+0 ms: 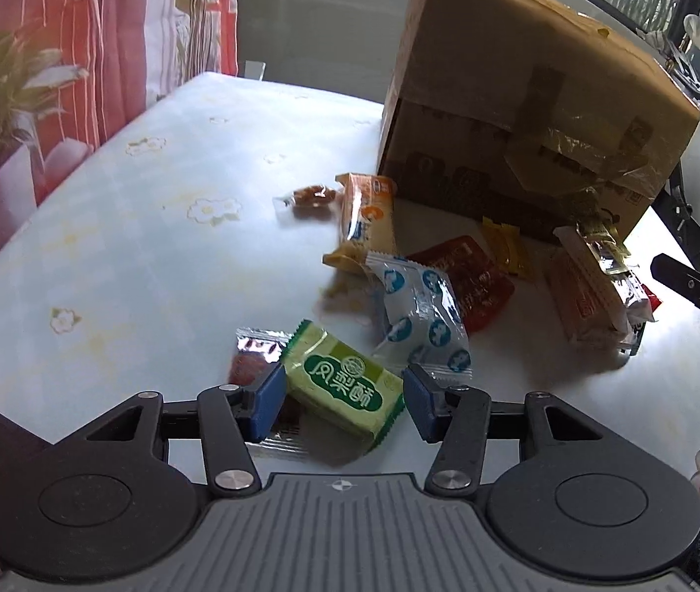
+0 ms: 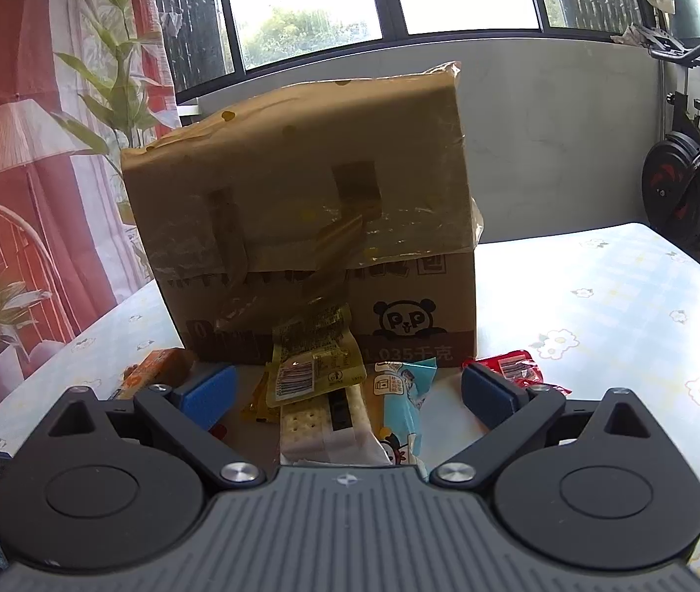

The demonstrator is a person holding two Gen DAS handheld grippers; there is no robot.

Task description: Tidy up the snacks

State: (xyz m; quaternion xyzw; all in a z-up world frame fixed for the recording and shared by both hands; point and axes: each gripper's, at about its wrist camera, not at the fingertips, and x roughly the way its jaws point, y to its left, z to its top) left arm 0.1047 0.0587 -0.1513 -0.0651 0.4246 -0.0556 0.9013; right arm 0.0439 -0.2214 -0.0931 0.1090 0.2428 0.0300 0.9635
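Two hand-held grippers over scattered snacks in front of a box.

The left hand-held gripper (image 1: pixel 342 397) has its blue pads on either side of a green pack (image 1: pixel 342 385) lying on the bench (image 1: pixel 128 246); the left pad looks to touch it, the right stands just off, so no firm grip shows. The right hand-held gripper (image 2: pixel 350 389) is wide open around a cracker pack (image 2: pixel 320 424) and a blue pack (image 2: pixel 401 394), touching neither. The box (image 2: pixel 310 207) stands just behind the snacks.

A red snack packet (image 1: pixel 251 362) lies mostly hidden under the green pastry packet (image 1: pixel 342 382).
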